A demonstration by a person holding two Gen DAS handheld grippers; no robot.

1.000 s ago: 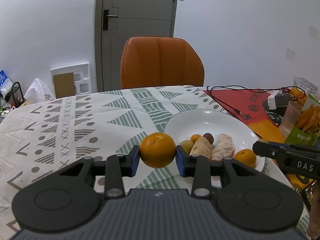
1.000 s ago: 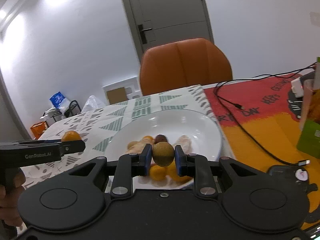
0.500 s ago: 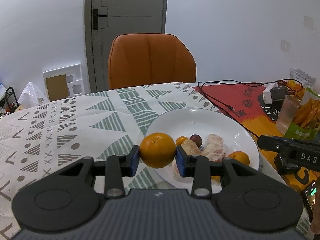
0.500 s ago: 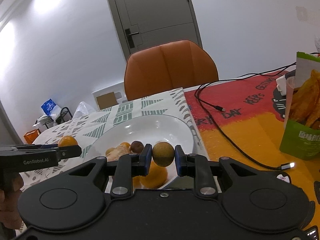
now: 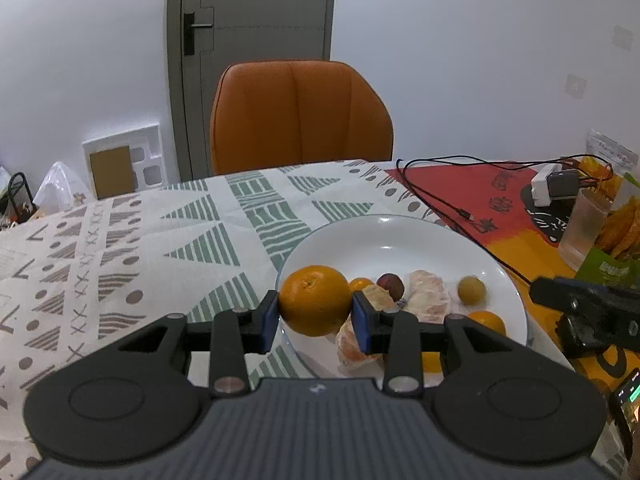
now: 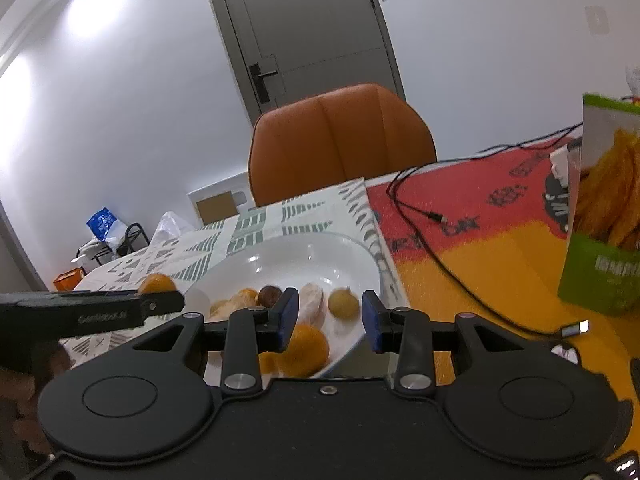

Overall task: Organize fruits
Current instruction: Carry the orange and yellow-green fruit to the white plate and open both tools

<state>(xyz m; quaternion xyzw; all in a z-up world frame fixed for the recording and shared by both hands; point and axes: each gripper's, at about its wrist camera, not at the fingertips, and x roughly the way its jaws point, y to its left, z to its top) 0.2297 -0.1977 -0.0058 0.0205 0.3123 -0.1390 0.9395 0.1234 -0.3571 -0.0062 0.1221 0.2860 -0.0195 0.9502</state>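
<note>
Longan (image 6: 343, 303) now lies on plate (image 6: 360, 256); right claw (image 6: 330, 322) has released it.

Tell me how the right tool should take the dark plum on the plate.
Grip the dark plum across its round middle, coming from above: peeled segments and a small orange crowd its sides on the plate, so only its top is free.

The left gripper (image 5: 315, 314) is clamped on an orange (image 5: 315, 300), both blue pads pressing its sides. The right gripper (image 6: 329, 321) stands with its jaws spread (nothing between them).
</note>
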